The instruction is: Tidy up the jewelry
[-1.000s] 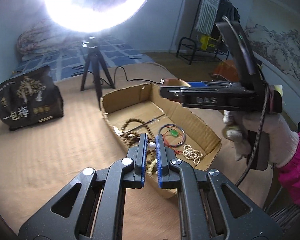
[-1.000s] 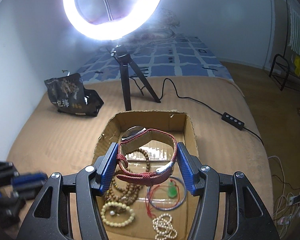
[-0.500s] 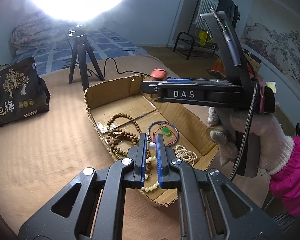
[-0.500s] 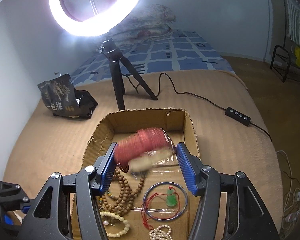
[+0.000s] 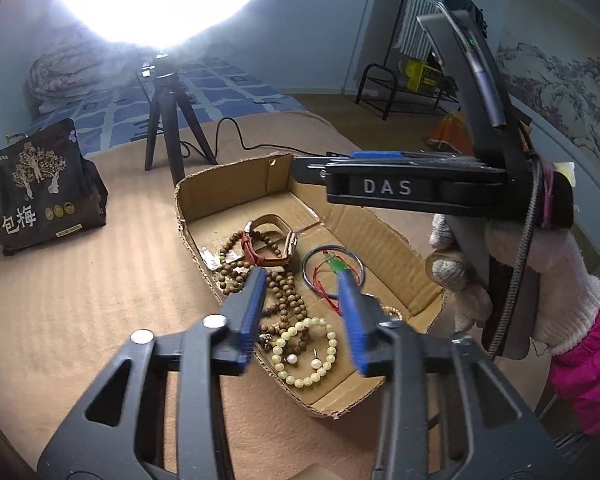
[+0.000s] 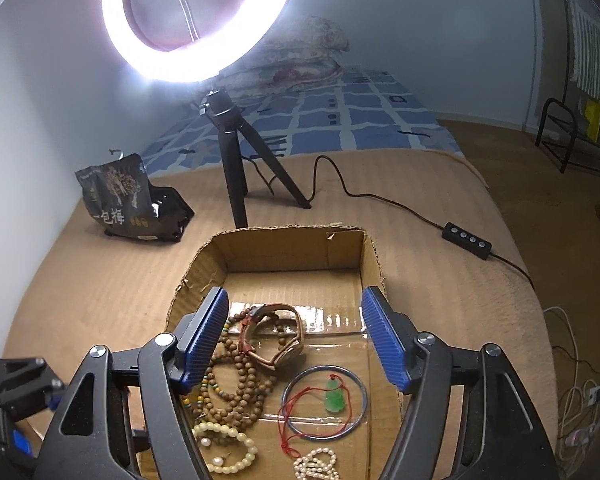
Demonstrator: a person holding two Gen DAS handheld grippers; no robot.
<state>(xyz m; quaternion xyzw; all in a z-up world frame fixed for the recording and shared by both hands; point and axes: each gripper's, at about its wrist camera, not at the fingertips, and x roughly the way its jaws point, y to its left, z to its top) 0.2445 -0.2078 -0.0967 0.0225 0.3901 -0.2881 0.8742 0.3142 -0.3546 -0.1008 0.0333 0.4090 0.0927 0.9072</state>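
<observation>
Released since the earlier frame, red-strapped watch (image 6: 274,338) is now lying on wooden beads (image 6: 236,384) inside cardboard box (image 6: 284,246); right gripper (image 6: 294,340) and left gripper (image 5: 300,304) are both opening, empty, sorting apparently nearing completion.

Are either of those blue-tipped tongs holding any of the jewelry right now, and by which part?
Nothing is held. Both the left tongs and right tongs are opening with nothing between them; the watch lies in the box.

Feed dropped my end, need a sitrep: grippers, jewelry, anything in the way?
Left gripper opening, nothing between jaws. Right gripper opening, empty, above box. Red-strap watch lies on wooden beads in box. Nothing blocking.
</observation>
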